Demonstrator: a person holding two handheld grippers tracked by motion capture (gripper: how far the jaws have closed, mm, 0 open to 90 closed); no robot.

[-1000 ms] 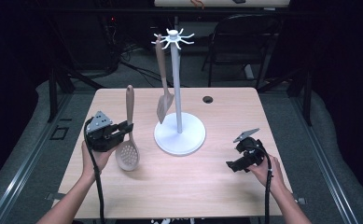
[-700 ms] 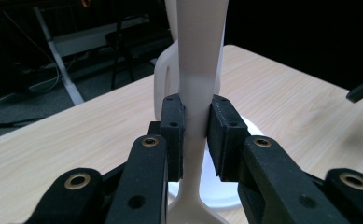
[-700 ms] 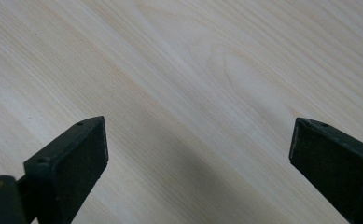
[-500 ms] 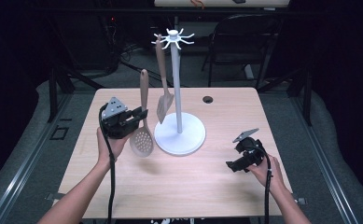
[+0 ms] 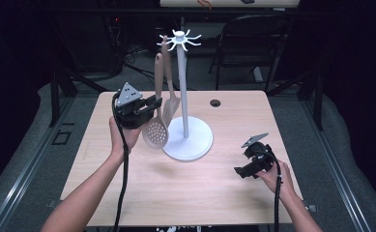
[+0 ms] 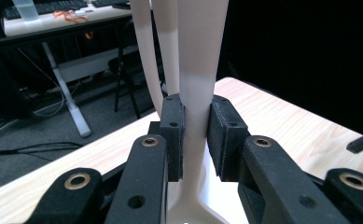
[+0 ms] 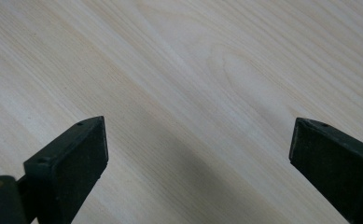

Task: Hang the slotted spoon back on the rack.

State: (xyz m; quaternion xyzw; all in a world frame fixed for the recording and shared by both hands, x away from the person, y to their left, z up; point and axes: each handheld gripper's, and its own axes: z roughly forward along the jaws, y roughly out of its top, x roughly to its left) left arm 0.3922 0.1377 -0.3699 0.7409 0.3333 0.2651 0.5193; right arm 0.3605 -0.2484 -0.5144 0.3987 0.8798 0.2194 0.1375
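Note:
My left gripper (image 5: 152, 104) is shut on the handle of a beige slotted spoon (image 5: 155, 133). It holds the spoon upright above the table, bowl down, just left of the white utensil stand (image 5: 182, 87). In the left gripper view the pads (image 6: 173, 135) press both sides of the spoon handle (image 6: 198, 70). A beige spatula (image 5: 171, 102) hangs from the stand's hooks, right behind the spoon. My right gripper (image 5: 241, 167) rests low at the table's right front. Its jaws stand wide apart over bare wood (image 7: 193, 70), with nothing between them (image 7: 198, 149).
The stand's round white base (image 5: 195, 145) sits mid-table. A black grommet hole (image 5: 215, 103) lies near the far edge. A dark chair (image 5: 253, 38) stands behind the table. Bare wood (image 5: 176, 193) stretches across the front.
The left gripper has risen and moved right with the slotted spoon, from the table's left part to beside the stand. The right gripper has stayed put.

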